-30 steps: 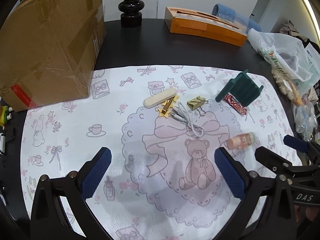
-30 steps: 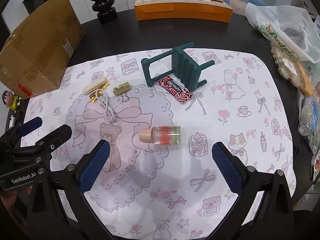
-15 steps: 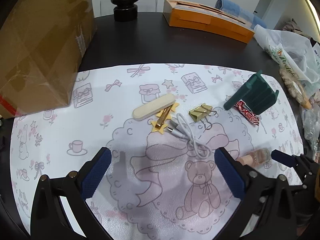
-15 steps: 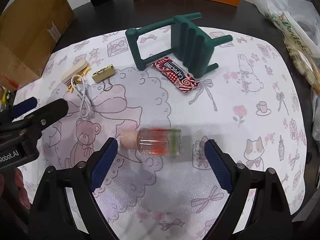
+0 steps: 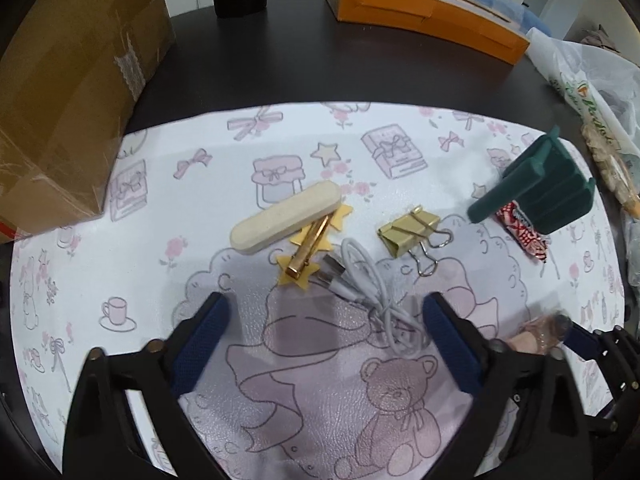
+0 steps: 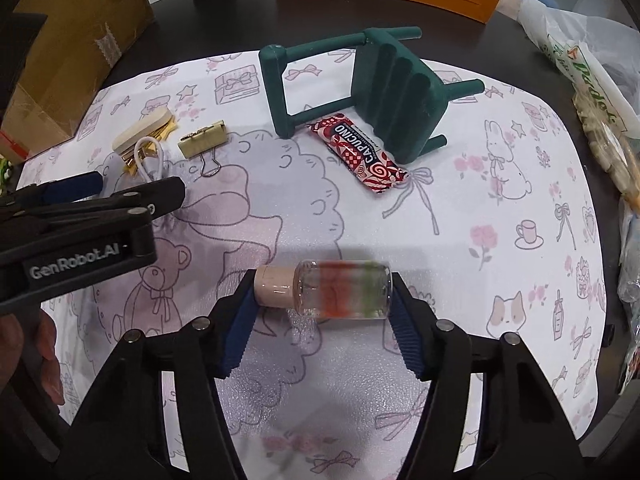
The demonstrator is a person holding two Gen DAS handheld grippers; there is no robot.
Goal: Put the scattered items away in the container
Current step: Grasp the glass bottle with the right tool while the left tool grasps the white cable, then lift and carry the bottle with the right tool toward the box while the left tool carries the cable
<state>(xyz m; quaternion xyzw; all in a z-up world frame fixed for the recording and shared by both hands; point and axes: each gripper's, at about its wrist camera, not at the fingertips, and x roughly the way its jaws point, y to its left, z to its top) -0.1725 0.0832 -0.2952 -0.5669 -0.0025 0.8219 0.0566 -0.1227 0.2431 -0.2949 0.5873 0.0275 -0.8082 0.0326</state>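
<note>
We hold our right gripper [image 6: 322, 322] low over the printed mat [image 6: 460, 216], and its blue pads sit at either end of a small glass bottle [image 6: 342, 294] lying on its side, one pad against the cork stopper [image 6: 274, 286] and the other at the bottle's base; the bottle is blurred, and we cannot tell whether the pads are already pressing it or only bracketing it. Our left gripper [image 5: 326, 344] hovers with its fingers spread wide, nothing between them, just short of a coiled white USB cable [image 5: 372, 288]. Beside the cable lie a gold hair clip on yellow stars [image 5: 310, 246], partly under a cream oblong case [image 5: 286, 218], and a gold binder clip [image 5: 410, 232] a little to the right. Farther right, a small dark green toy chair [image 6: 384, 92] lies tipped on its side, with a red Capucino candy bar [image 6: 358, 156] touching its seat edge. A cardboard box [image 5: 68, 80] stands at the mat's left edge on the dark table [image 5: 300, 60], an orange box [image 5: 424, 16] lies at the far side, and plastic bags [image 6: 580, 48] crowd the right.
</note>
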